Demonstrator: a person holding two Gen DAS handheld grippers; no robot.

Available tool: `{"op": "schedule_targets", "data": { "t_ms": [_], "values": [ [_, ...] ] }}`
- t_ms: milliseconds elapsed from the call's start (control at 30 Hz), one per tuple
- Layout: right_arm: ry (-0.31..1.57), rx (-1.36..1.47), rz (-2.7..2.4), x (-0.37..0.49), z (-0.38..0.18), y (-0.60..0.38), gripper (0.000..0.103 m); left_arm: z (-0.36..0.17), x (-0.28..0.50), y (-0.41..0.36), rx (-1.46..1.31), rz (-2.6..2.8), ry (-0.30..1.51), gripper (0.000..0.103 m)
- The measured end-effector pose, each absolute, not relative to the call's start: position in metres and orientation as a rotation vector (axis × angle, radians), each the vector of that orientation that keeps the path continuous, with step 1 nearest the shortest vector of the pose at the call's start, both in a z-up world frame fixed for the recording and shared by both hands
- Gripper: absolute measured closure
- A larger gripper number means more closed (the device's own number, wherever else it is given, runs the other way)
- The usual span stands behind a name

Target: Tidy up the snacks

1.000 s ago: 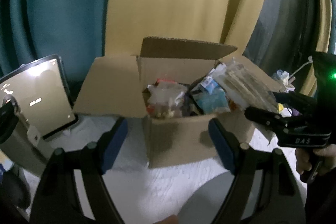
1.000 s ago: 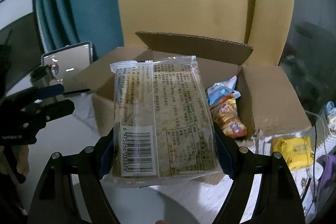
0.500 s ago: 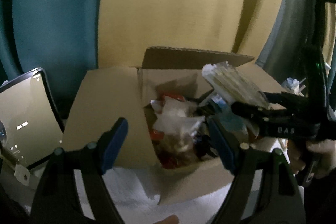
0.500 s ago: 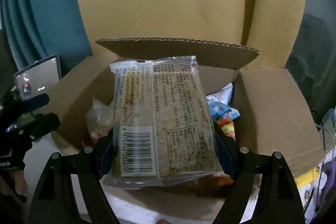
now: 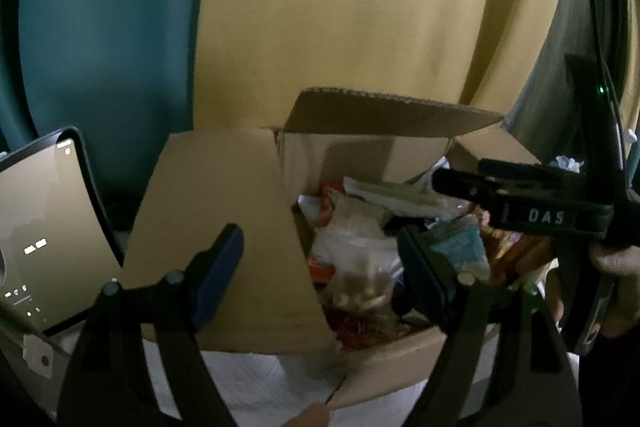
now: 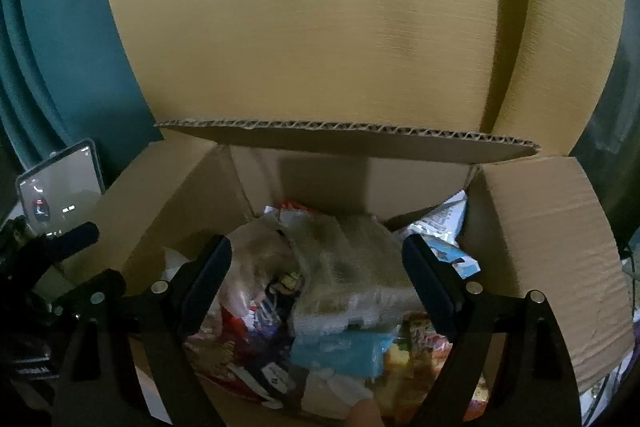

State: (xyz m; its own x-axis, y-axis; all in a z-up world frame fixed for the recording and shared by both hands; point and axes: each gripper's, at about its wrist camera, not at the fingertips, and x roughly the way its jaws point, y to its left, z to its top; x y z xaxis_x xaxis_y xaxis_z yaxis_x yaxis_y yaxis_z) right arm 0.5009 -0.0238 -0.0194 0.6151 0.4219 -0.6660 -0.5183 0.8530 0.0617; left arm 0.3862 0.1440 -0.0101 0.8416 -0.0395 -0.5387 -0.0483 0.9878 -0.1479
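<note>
An open cardboard box holds several snack packs. A clear-wrapped biscuit packet lies loose on top of the pile. My right gripper hangs just above it; its jaws are opening and the pads stand clear of the packet's sides. In the left wrist view the same packet rests in the box under the right gripper's fingers. My left gripper hovers at the box's near left corner, jaws opening, holding nothing.
A lit tablet leans at the left of the box. Yellow and teal curtains hang close behind. A white cloth covers the table. A blue pack and a clear bag lie in the box.
The right gripper carried the biscuit packet forward over the box and let it go; it now lies among the snacks. The left gripper moved closer to the box.
</note>
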Motion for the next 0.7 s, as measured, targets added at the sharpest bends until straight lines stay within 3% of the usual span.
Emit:
{"op": "schedule_targets", "data": {
  "t_ms": [100,700],
  "values": [
    [0.727,-0.149,0.549,0.496,-0.018,-0.023,0.014,-0.004,0.381,0.144,-0.163,0.01,0.553,0.011],
    [0.694,-0.176,0.53,0.435,0.008,-0.051,0.014,0.029,0.323,0.121,-0.103,0.036,0.493,0.005]
  ]
}}
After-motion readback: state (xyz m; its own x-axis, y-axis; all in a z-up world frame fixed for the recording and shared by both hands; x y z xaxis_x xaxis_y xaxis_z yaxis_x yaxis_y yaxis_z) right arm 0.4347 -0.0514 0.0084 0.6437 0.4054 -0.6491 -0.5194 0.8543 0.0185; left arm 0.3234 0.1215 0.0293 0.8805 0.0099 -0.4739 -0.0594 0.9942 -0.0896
